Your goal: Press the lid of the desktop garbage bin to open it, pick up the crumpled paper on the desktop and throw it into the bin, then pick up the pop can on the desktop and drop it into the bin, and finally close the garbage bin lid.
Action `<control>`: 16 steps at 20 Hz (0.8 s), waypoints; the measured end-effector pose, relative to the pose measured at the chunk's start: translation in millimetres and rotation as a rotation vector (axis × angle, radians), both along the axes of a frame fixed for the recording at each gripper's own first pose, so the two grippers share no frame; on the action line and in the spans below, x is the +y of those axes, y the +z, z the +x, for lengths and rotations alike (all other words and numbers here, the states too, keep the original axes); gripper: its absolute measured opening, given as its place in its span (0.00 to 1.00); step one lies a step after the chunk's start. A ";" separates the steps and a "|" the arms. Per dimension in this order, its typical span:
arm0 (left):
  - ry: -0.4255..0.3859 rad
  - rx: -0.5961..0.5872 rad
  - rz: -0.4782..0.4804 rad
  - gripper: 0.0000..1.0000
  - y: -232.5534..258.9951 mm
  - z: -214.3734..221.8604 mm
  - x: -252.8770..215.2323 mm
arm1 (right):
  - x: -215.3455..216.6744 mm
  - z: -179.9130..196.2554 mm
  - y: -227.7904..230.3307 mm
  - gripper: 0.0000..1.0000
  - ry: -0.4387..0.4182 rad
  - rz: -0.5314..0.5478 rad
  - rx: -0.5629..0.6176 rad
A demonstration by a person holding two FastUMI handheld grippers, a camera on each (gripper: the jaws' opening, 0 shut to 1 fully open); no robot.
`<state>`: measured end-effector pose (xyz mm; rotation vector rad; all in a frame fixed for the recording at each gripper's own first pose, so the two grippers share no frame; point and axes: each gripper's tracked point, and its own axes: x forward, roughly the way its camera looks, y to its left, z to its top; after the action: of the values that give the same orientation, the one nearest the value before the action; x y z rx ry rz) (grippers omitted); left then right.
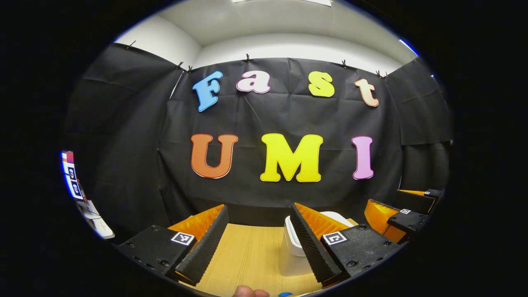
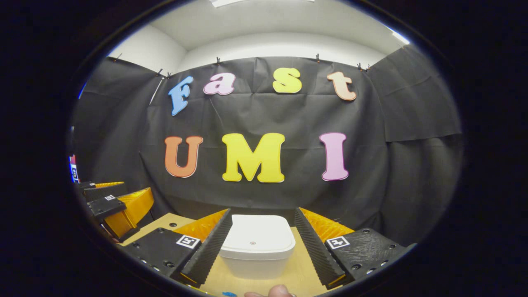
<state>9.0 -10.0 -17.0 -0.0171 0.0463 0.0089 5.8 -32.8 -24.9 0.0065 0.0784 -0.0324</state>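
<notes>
Since the garbage bin [image 2: 256,247] is white plastic with a smooth, closed lid [image 2: 258,233], I judge it light and apt to slide; I'd press the lid top centre. It stands on the wooden desktop [image 2: 299,274] just beyond the right gripper [image 2: 259,247], fingers spread wide. Left gripper [image 1: 255,247] likewise open, bin at its right.
</notes>
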 end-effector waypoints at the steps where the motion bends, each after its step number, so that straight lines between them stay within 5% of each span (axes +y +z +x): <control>1: 0.001 -0.003 0.003 0.96 2.2 0.8 0.1 | 0.5 2.2 -0.9 0.95 0.001 0.001 0.005; 16: 0.046 -0.012 0.042 0.96 4.8 -4.0 15.4 | 1.5 74.1 -76.4 0.95 0.022 -0.010 0.233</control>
<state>5.0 5.4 -12.3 0.0241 0.0332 0.0559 79.9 -31.3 -101.3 -0.0079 0.3117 -0.0118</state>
